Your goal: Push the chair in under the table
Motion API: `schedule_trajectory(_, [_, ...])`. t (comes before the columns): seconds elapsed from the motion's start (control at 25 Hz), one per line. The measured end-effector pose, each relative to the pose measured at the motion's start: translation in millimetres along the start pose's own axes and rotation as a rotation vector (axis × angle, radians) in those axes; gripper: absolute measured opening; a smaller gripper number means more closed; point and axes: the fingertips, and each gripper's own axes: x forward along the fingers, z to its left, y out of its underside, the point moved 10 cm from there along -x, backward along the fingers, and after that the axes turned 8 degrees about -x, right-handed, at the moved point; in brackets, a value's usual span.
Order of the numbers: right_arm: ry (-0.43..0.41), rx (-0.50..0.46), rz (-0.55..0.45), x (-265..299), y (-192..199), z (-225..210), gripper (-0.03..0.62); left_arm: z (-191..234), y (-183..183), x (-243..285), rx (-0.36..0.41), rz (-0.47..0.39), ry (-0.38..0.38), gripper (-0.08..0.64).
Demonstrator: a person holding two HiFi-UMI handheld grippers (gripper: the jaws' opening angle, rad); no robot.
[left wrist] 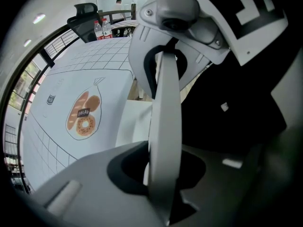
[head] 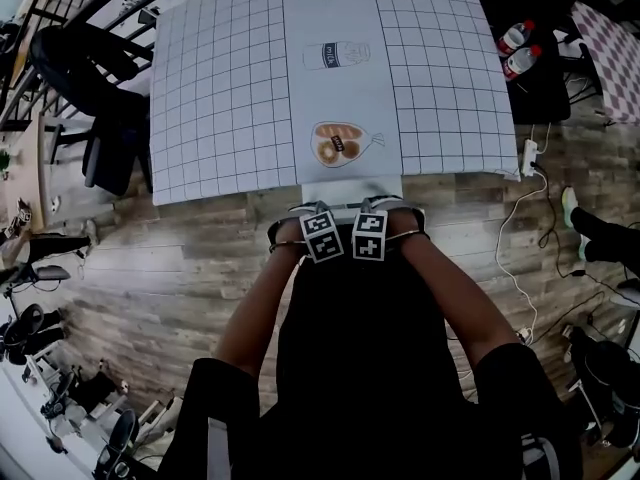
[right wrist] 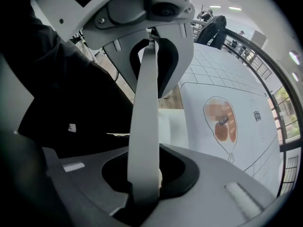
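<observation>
My left gripper (head: 320, 234) and right gripper (head: 369, 234) both pinch the chair back (left wrist: 165, 126), side by side; table (head: 230, 118) at twelve o'clock.

The tabletop (head: 220, 88) has a matt printed covering; the floor (head: 180, 288) is grainy wood planks; the chair (head: 350, 190) rail is smooth white.

The head camera looks steeply down at the table (head: 230, 98). The left hand-held gripper (head: 322, 236) and right hand-held gripper (head: 369, 235) cameras hug the chair (left wrist: 166, 122). All three views share the bread drawing (head: 340, 144).
</observation>
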Motion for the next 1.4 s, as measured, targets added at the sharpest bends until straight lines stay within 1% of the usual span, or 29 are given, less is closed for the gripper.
schedule_trajectory(0.28, [0.015,-0.003,0.005,3.2,4.7,-22.3,0.074,20.7,-4.9,2.1,0.003,-0.006,-0.033,0.089])
schedule_trajectory(0.56, [0.021,-0.009,0.008,4.4,9.8,-45.9,0.074,43.8,-10.3,3.3,0.009,-0.015,-0.029,0.089])
schedule_trajectory(0.76, [0.018,-0.014,0.01,5.5,14.1,-53.9,0.074,51.9,-14.0,5.3,0.014,-0.026,-0.011,0.087])
schedule_trajectory(0.96, [0.027,-0.013,0.008,8.5,14.8,-63.6,0.074,61.4,-13.9,8.0,0.061,-0.028,-0.015,0.084])
schedule_trajectory(1.24, [0.029,-0.01,0.015,9.3,16.9,-80.2,0.074,79.4,-16.1,8.4,0.056,-0.032,-0.006,0.086])
schedule_trajectory(1.4, [0.03,0.007,0.009,12.0,15.0,-86.6,0.074,88.5,-14.3,9.7,0.044,-0.032,0.013,0.091])
